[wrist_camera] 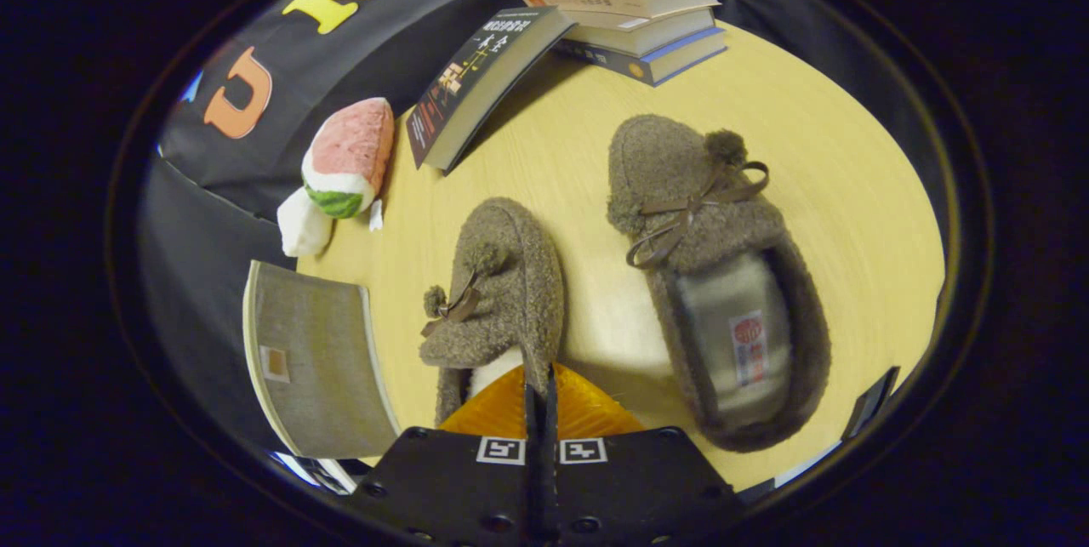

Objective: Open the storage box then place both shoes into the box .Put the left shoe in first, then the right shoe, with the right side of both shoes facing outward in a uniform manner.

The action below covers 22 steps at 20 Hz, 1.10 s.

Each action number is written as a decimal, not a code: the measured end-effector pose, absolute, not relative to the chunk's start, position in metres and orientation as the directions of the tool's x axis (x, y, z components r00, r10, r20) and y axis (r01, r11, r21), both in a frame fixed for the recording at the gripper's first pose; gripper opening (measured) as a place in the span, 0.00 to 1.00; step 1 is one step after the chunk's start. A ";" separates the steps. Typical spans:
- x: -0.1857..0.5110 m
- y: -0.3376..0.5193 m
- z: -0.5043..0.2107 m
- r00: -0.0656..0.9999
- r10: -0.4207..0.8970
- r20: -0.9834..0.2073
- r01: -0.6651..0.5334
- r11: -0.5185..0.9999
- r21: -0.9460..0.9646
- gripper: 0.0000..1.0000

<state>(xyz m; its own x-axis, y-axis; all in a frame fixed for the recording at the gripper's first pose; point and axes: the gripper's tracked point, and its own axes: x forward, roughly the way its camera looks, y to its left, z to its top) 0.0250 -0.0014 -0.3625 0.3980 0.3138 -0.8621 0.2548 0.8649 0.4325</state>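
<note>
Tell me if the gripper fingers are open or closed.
Closed. The gripper has its fingers pressed together on the side wall of the nearer slipper, at its opening.

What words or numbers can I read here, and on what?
Leaning book cover: print too blurred to read.
Stacked books: spines too small.
Insole tag in the lying slipper: unreadable.
Gripper, shut on the held slipper: marker squares, no words.

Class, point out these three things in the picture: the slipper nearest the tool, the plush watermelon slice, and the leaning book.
Nearest slipper (510,275), gripper view, fuzzy upper.
Plush watermelon slice (353,143), gripper view, pink flesh.
Leaning book (472,75), gripper view, dark cover.
</note>
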 end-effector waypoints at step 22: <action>0.038 0.296 -0.145 0.609 0.480 -0.631 -0.046 0.815 0.577 0.00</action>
